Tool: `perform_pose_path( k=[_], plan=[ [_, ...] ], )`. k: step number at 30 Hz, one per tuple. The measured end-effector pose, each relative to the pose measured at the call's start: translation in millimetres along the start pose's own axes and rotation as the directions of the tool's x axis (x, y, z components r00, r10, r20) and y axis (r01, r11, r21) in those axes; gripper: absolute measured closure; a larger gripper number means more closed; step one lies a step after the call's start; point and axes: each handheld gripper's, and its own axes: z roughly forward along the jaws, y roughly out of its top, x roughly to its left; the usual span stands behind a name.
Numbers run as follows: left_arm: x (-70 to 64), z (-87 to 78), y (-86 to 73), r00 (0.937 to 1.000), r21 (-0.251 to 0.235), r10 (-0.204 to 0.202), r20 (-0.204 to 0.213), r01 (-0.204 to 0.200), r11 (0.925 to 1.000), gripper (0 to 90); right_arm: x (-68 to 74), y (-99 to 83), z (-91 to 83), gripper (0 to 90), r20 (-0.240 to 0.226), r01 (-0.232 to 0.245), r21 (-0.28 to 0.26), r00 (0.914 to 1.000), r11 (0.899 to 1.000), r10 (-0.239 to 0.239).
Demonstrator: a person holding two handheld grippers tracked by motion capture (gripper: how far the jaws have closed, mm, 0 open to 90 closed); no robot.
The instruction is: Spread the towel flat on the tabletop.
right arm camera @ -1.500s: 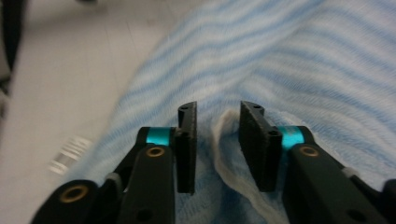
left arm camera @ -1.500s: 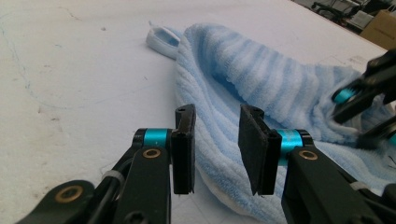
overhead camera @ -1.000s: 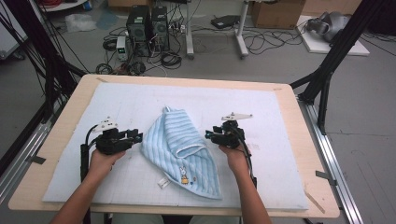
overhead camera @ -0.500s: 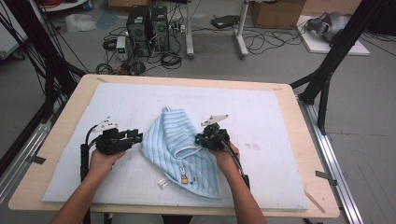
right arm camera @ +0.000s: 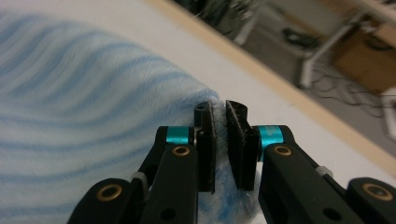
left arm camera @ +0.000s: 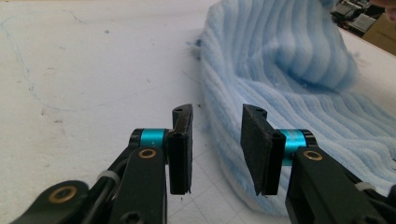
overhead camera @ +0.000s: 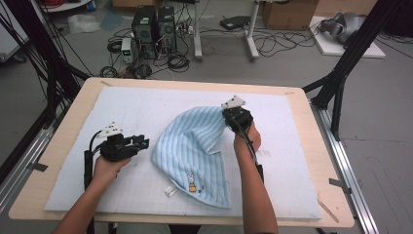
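Observation:
A light blue striped towel with a small bunny print lies across the middle of the white mat. My right gripper is shut on the towel's far right corner and holds it lifted off the mat; in the right gripper view the jaws pinch blue cloth between them. My left gripper rests on the mat just left of the towel's left edge, open. In the left gripper view its open jaws face the towel's edge with nothing between them.
The mat covers a wooden table. A small white tag lies on the mat near the towel's front edge. Black frame legs stand at the table's right and left. Computers and cables sit on the floor beyond the far edge.
My right gripper has closed on the towel's right side and carried it up and away toward the far right, unfolding the cloth. The left gripper has stayed in place.

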Motion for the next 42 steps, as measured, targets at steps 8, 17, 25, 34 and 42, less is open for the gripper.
perform_pose_path(
  k=[8, 17, 25, 34, 42],
  plan=[
    [-1.3, 2.5, -1.0, 0.9999, 0.011, -0.005, 0.010, 0.005, 0.9999, 62.4, -10.7, -11.7, 9.6, 60.4, -0.022, -0.185, 0.057, 0.9822, 0.981, 0.186],
    [-0.5, 2.4, -1.2, 1.0000, 0.015, -0.008, 0.000, 0.008, 0.9999, 58.6, 3.6, -37.1, -15.9, 47.1, -0.260, -0.333, 0.059, 0.9050, 0.941, 0.337],
    [-0.6, 3.5, -1.5, 1.0000, 0.015, -0.008, -0.006, 0.008, 0.9999, 57.4, 60.1, -49.6, -22.6, 42.5, -0.437, -0.195, 0.148, 0.8668, 0.970, 0.241],
    [1.3, 1.9, -2.3, 0.9999, 0.014, -0.013, -0.006, 0.013, 0.9998, 57.8, 55.5, -57.5, -26.5, 85.1, -0.380, -0.015, 0.138, 0.9225, 0.990, 0.067],
    [0.5, 2.9, -2.6, 0.9999, 0.019, -0.011, -0.007, 0.011, 0.9998, 57.8, -6.9, -87.7, -55.6, 85.4, -0.238, -0.146, 0.138, 0.9554, 0.980, 0.176]
  ],
)
